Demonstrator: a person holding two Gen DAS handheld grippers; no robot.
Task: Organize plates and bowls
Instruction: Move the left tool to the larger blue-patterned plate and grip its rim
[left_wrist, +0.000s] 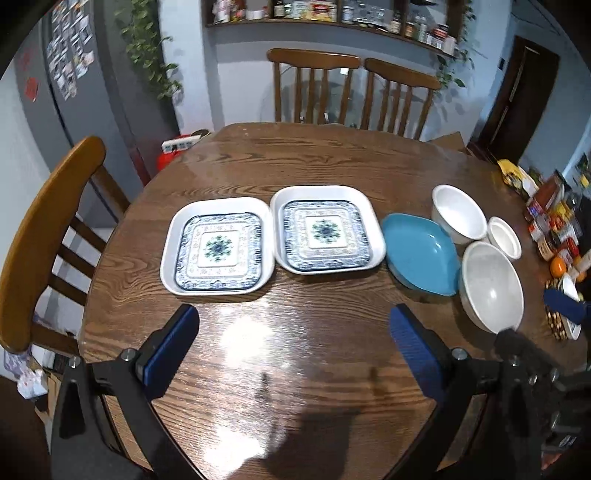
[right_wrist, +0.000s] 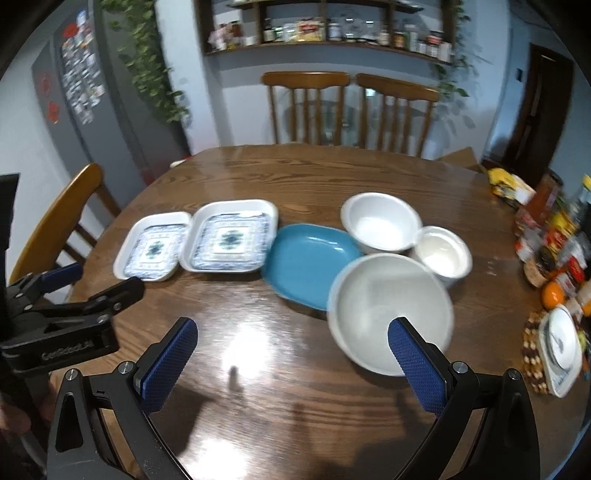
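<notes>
Two square white plates with blue patterns lie side by side on the round wooden table (left_wrist: 295, 158): the left plate (left_wrist: 218, 246) and the right plate (left_wrist: 326, 229). To their right sit a blue dish (left_wrist: 419, 254), a large grey-white bowl (left_wrist: 491, 286), a medium white bowl (left_wrist: 460, 213) and a small white cup-bowl (left_wrist: 504, 237). My left gripper (left_wrist: 295, 325) hangs open above the bare near part of the table, short of the plates. My right gripper (right_wrist: 291, 336) is open too, its right finger over the near rim of the large bowl (right_wrist: 388, 310). Nothing is held.
Wooden chairs stand at the far side (left_wrist: 314, 88) and at the left (left_wrist: 48, 236). Jars, bottles, an orange (right_wrist: 553, 294) and a small dish on a trivet (right_wrist: 559, 345) crowd the table's right edge. My left gripper's body (right_wrist: 62, 317) shows at the left of the right wrist view.
</notes>
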